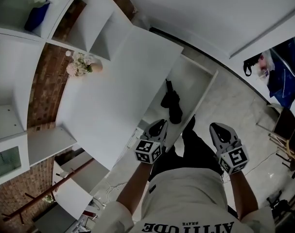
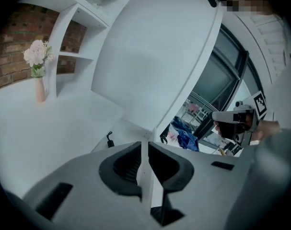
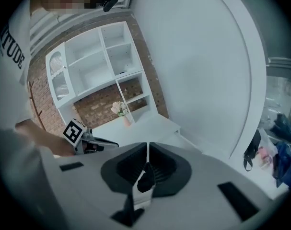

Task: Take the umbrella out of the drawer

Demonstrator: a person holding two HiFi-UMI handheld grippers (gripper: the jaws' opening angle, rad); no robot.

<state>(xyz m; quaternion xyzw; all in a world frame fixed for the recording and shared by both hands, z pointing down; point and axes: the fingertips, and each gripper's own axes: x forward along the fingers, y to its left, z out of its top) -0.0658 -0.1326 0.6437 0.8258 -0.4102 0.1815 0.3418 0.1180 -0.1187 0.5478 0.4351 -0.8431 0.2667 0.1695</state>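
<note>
Hovering both grippers over the open drawer (image 1: 192, 81), lower centre of the head view. The left gripper (image 1: 158, 126) and right gripper (image 1: 218, 129) are each showing jaws pressed together with nothing between them (each gripper's own view is showing only a hairline seam). The umbrella (image 1: 172, 103), black and folded, is lying inside the drawer at frame centre, just above the left gripper's tips and beside the white desk top (image 1: 113, 91).

Step in hand, as I am judging it: the reach. For a clean grasp I am advising opening one gripper's jaws wide before going in, crossing the umbrella's thick middle rather than its strap, and keeping clear of the drawer wall while lifting level.
</note>
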